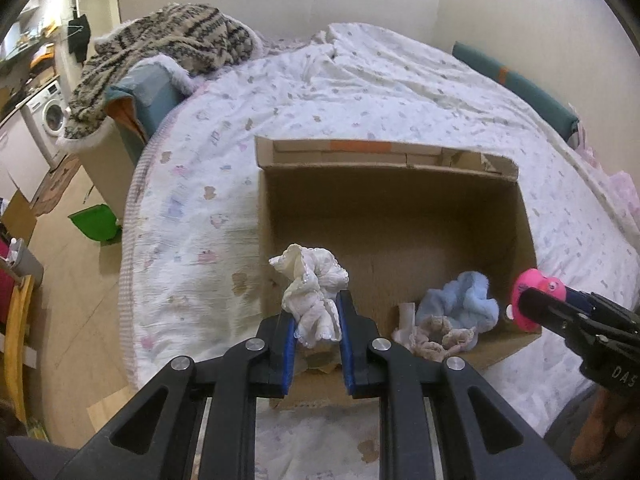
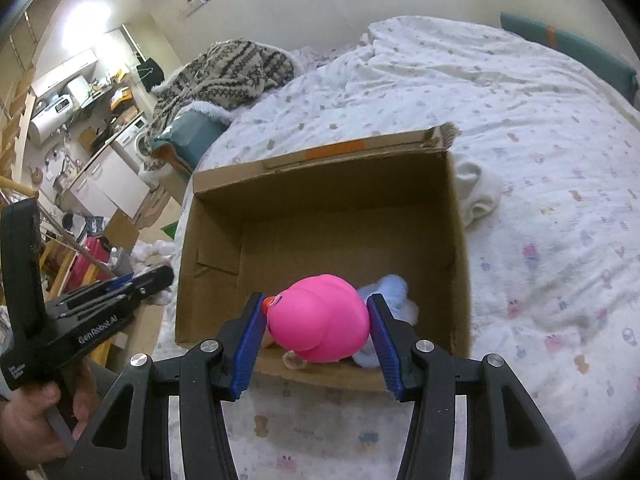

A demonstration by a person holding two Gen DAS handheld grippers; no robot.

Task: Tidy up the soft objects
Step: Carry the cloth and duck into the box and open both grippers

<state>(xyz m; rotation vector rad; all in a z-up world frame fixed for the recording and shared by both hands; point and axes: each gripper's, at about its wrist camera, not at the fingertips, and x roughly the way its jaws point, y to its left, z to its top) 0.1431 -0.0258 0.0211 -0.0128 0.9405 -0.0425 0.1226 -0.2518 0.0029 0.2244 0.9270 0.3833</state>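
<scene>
Your left gripper (image 1: 316,316) is closed on a white frilly cloth (image 1: 310,292); the blue pads pinch its lower part and the rest bunches up above the fingertips. You hold it over the near left corner of the open cardboard box (image 1: 524,216), which stands on the bed (image 1: 200,184) with its printed white cover.

Your right gripper (image 2: 318,320) clamps a pink rubber toy (image 2: 320,316) between its two blue pads. The toy has a small orange part on its left side, just beside the left pad. It hangs over the near edge of the box. In the left wrist view the same toy shows at the near right corner of the box.

Inside the box, at the near side, a light blue fluffy item (image 1: 468,300) lies on the bottom, and a small pale lacy piece (image 1: 436,336) lies touching it in front. A folded white cloth (image 2: 480,192) lies on the bed just beside the right wall of the box.

At the far left corner of the bed a striped knitted blanket (image 1: 168,44) is draped over a teal cushion (image 1: 154,96). On the floor beside the bed there is a green dustpan (image 1: 94,222).
</scene>
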